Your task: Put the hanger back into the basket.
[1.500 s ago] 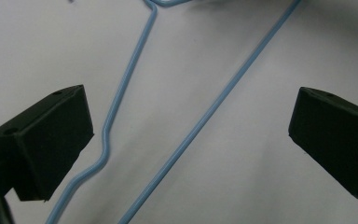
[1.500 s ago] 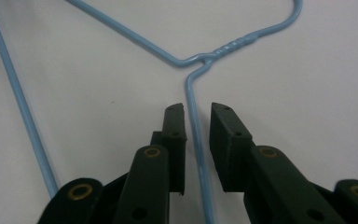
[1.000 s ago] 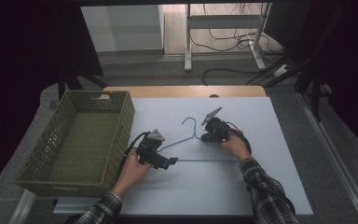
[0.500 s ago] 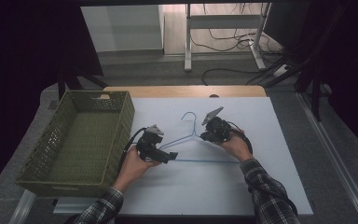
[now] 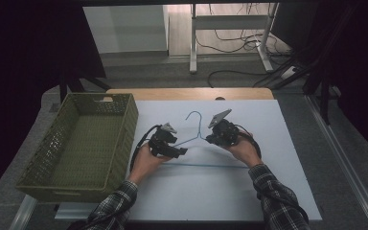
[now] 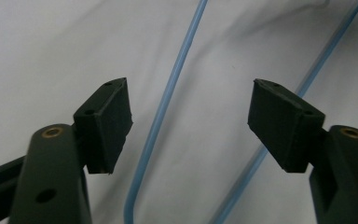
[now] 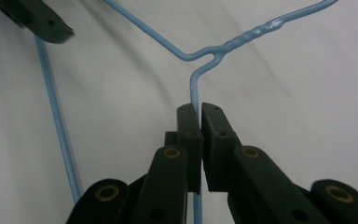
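— One thin light-blue wire coat hanger [image 5: 197,143], that's all they're working with. It lies flat on the pale blue-white table top [image 5: 278,191], hook pointing away from the person, with a twisted neck where the two sloping shoulders meet and a long straight bottom bar nearest the person.

— And the rest, counted?

— One green woven plastic basket [image 5: 84,143], just beside the hanger on its left, at the table's edge. Two grippers, two hands, both sleeves plaid.

— How's the left gripper [image 6: 189,121] held?

— Low over the hanger's left corner, the hand wrapped around it from behind. Its jaws stand wide apart, one pad on each side of the shoulder wire near the bend, touching nothing that I can make out.

— The right gripper [image 7: 198,109]?

— It sits at the hanger's right shoulder, just short of the neck, grey plate tipped up. Jaws pressed together, with the blue wire pinched between the pads. The right hand [image 5: 243,149] grips it from behind, forearm angling in from the table's near edge.
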`<move>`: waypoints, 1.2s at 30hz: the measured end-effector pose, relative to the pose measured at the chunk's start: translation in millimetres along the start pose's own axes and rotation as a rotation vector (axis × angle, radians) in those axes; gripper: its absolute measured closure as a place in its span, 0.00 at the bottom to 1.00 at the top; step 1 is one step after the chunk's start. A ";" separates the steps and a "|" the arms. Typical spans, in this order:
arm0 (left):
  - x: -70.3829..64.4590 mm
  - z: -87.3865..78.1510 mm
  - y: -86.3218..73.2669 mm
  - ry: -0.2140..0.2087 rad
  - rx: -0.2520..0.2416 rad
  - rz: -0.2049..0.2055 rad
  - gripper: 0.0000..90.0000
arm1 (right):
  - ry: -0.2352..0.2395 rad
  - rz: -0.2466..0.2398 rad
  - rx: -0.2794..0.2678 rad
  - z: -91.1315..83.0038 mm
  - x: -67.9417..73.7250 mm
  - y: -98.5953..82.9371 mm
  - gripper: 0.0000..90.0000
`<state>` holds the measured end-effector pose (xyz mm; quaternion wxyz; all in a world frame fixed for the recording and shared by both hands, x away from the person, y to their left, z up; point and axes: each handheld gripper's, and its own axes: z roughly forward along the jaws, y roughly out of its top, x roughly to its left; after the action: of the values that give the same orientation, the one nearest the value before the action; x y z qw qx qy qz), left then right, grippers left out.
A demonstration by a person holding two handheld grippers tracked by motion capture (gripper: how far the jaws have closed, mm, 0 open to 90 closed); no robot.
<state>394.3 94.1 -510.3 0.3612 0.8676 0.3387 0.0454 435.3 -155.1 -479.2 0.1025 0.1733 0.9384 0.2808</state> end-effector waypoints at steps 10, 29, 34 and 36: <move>10.2 6.8 33.7 -0.070 -0.090 -0.059 0.40 | -0.009 -0.002 -0.011 -2.6 3.9 2.8 0.96; 14.1 31.3 69.6 -0.133 -0.145 -0.248 0.80 | -0.015 0.001 -0.036 -7.7 8.5 2.9 0.96; 16.0 32.4 65.4 -0.169 -0.171 -0.343 0.90 | -0.014 0.004 -0.045 -9.0 9.0 0.7 0.96; 16.1 31.7 63.9 -0.187 -0.187 -0.381 0.92 | -0.018 0.009 -0.047 -9.3 9.4 0.7 0.95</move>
<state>452.3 52.6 -494.2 0.4719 0.7512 0.4557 -0.0731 424.1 -155.5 -472.0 0.1134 0.1775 0.9299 0.3015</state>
